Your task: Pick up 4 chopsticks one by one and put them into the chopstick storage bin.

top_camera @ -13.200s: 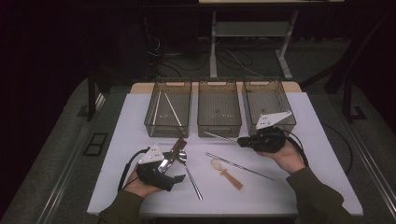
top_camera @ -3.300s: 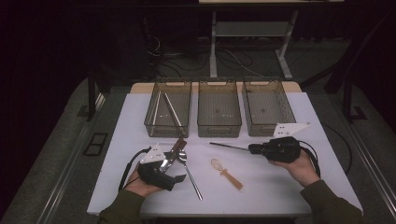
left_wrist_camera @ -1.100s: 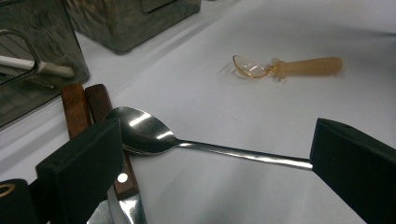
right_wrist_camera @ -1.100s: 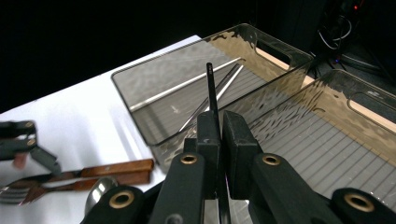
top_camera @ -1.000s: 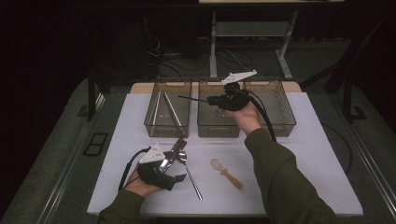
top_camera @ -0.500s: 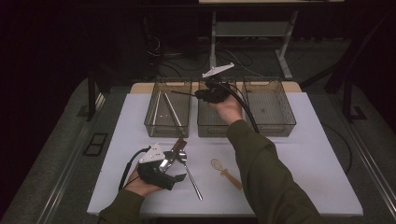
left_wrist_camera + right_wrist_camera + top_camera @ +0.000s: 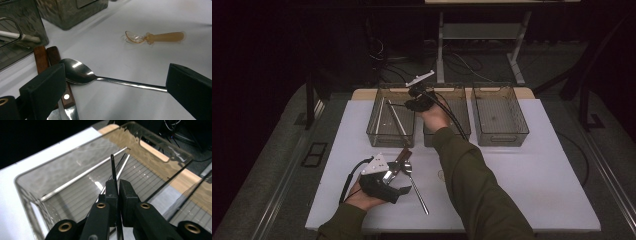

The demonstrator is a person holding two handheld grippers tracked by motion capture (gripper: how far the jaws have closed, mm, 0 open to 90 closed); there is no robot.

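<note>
Tabletop point(image 7: 532, 175): white, matt, smooth. Left bin point(image 7: 75, 170): clear glossy plastic, ribbed floor, wavy reflections on the walls. Rods point(image 7: 82, 176) in it: bright, polished metal. Thin stick point(image 7: 113, 166): black, matt. Fingers point(image 7: 125, 195) of the right gripper point(image 7: 117, 186): matt black, brass-coloured rivets. Spoon point(image 7: 77, 72): polished metal, mirror-glossy bowl. Knife handles point(image 7: 47, 58): brown wood, metal rivets. Small spoon point(image 7: 150, 37): translucent amber plastic, glossy. Left gripper fingers point(image 7: 45, 87): matt black.

A lab-like recording station is suggested: a white-topped table point(image 7: 532, 185) with three clear plastic sorting bins point(image 7: 499, 111) is ringed by darkness, loose floor cables point(image 7: 467, 62) beyond.
</note>
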